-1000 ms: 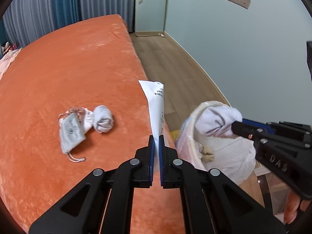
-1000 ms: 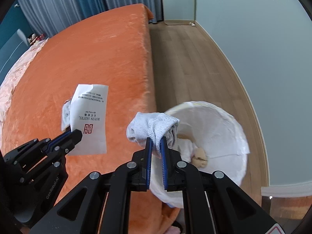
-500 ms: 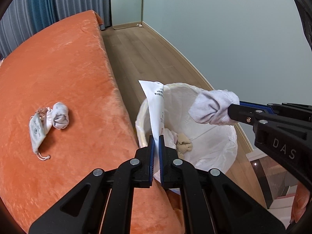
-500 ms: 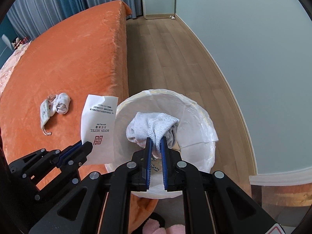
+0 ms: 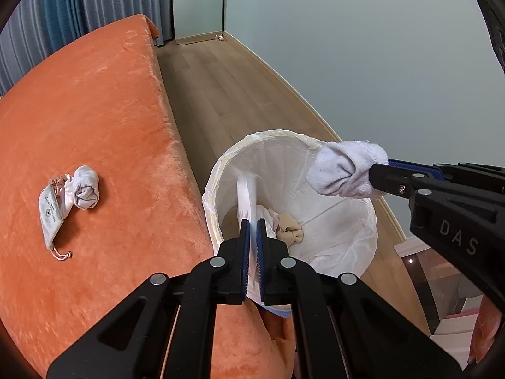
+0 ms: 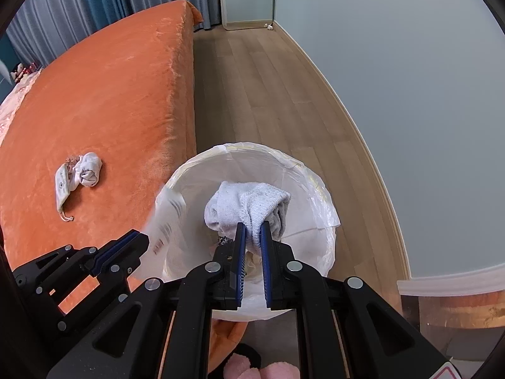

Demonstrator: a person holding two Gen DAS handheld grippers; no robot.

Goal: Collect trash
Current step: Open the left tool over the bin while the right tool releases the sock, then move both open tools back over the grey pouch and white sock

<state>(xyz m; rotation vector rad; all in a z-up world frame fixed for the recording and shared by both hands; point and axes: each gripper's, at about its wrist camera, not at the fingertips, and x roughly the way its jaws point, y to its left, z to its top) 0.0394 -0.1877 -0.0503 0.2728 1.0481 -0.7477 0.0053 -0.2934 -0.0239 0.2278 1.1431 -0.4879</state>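
Note:
A bin with a white liner (image 5: 268, 134) (image 6: 252, 147) stands on the floor against the orange bed. My left gripper (image 5: 252, 224) (image 6: 126, 246) is shut on a white printed paper slip (image 5: 246, 195) (image 6: 167, 218). The slip shows edge-on over the bin's left side and looks blurred in the right wrist view. My right gripper (image 6: 253, 225) (image 5: 375, 173) is shut on a bunched white sock (image 6: 249, 203) (image 5: 345, 170) above the bin's opening. A beige crumpled scrap (image 5: 288, 229) lies inside the bin.
On the orange bed (image 5: 94, 110) lie a small grey drawstring pouch (image 5: 50, 214) (image 6: 63, 186) and a rolled sock (image 5: 85, 186) (image 6: 90, 170), touching each other. Wooden floor runs between bed and pale wall. Pink slippers (image 6: 252, 369) sit below the bin.
Both grippers have swung right from the bed's edge to above the bin, each keeping its hold. The paper slip has turned edge-on and dipped toward the bin.

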